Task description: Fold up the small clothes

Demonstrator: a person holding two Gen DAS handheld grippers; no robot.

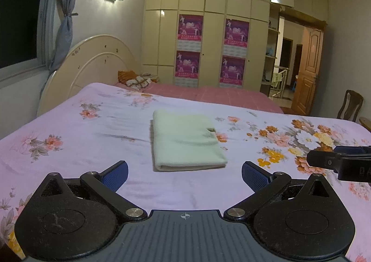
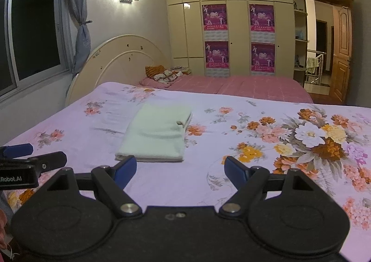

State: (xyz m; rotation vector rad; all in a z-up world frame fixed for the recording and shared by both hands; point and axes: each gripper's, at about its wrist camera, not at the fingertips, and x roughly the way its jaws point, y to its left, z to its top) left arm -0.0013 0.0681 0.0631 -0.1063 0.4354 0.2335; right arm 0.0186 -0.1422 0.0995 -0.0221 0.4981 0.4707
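A pale green cloth [image 1: 185, 141] lies folded into a flat rectangle on the flowered bed sheet [image 1: 92, 136]. It also shows in the right wrist view [image 2: 155, 134]. My left gripper [image 1: 184, 175] is open and empty, a short way in front of the cloth's near edge. My right gripper [image 2: 180, 169] is open and empty, just off the cloth's near right corner. Each gripper shows at the edge of the other's view: the right one [image 1: 329, 160] and the left one [image 2: 34, 157].
The bed's cream headboard [image 1: 92, 65] stands at the far left under a window. A pink bedspread [image 1: 208, 95] with a small cloth pile [image 1: 134, 81] lies behind. A wardrobe wall [image 1: 208, 41], an open door [image 1: 308, 71] and a chair [image 1: 350, 104] are beyond.
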